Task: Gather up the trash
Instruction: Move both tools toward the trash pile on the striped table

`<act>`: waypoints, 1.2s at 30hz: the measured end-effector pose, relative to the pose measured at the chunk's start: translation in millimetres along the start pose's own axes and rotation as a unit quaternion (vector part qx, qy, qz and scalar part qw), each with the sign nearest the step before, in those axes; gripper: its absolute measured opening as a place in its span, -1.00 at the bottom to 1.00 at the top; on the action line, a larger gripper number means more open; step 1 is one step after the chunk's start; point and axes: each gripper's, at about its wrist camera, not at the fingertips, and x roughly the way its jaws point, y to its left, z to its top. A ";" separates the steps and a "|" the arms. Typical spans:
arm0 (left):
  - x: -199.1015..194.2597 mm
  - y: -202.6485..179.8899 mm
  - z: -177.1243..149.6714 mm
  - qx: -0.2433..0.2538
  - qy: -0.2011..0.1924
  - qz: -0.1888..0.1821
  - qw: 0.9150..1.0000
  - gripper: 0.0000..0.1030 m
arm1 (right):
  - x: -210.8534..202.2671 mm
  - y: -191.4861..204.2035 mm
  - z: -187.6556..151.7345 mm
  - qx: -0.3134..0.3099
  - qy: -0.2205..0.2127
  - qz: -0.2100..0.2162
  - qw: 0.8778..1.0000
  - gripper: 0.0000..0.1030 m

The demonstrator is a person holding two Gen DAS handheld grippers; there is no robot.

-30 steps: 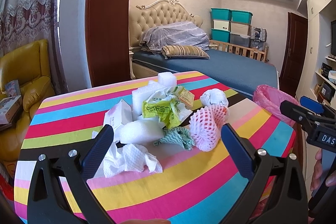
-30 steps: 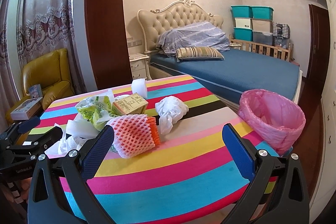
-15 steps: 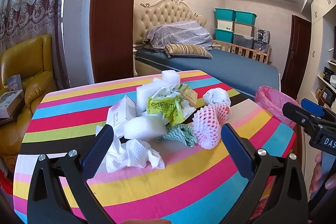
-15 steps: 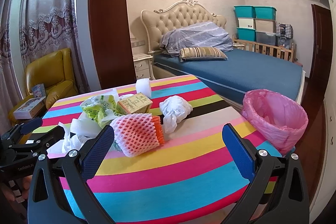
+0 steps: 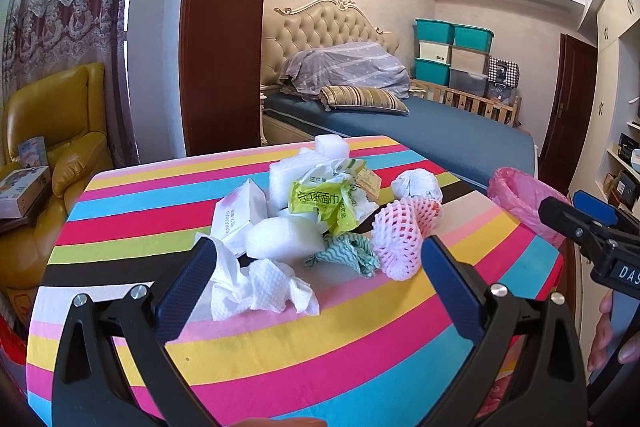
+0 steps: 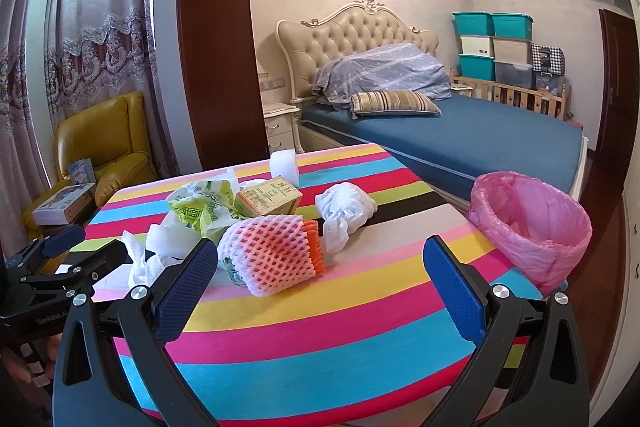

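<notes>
A heap of trash lies on the striped table (image 5: 320,339): crumpled white tissue (image 5: 260,287), white foam pieces (image 5: 284,241), a white box (image 5: 238,213), a green wrapper (image 5: 324,203), a teal cloth (image 5: 352,257), a pink foam net (image 5: 400,237) and a white bag ball (image 5: 416,185). My left gripper (image 5: 314,285) is open just in front of the tissue. My right gripper (image 6: 320,281) is open near the pink net (image 6: 276,253). A bin with a pink liner (image 6: 532,223) stands beyond the table's right edge.
A small carton (image 6: 268,201) and the white bag (image 6: 344,213) lie behind the net. A yellow armchair (image 5: 52,147) stands left, a bed (image 6: 460,139) behind the table. The right gripper shows at the left wrist view's right edge (image 5: 592,239).
Both grippers have drifted slightly so the trash heap sits a little nearer and more centred. Both jaws stay open. No trash has moved.
</notes>
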 end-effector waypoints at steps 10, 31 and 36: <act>-3.2 -0.6 -2.7 0.002 -0.001 0.002 1.000 0.92 | -2.6 1.4 -1.1 -0.001 -0.002 0.004 1.000 0.87; -2.3 6.4 -6.3 -0.007 0.009 0.008 1.000 0.92 | 1.8 3.6 -4.6 0.003 0.008 0.008 1.000 0.87; 0.4 7.4 -7.7 -0.007 0.013 0.008 1.000 0.92 | 4.5 2.4 -7.5 0.007 0.013 0.009 1.000 0.87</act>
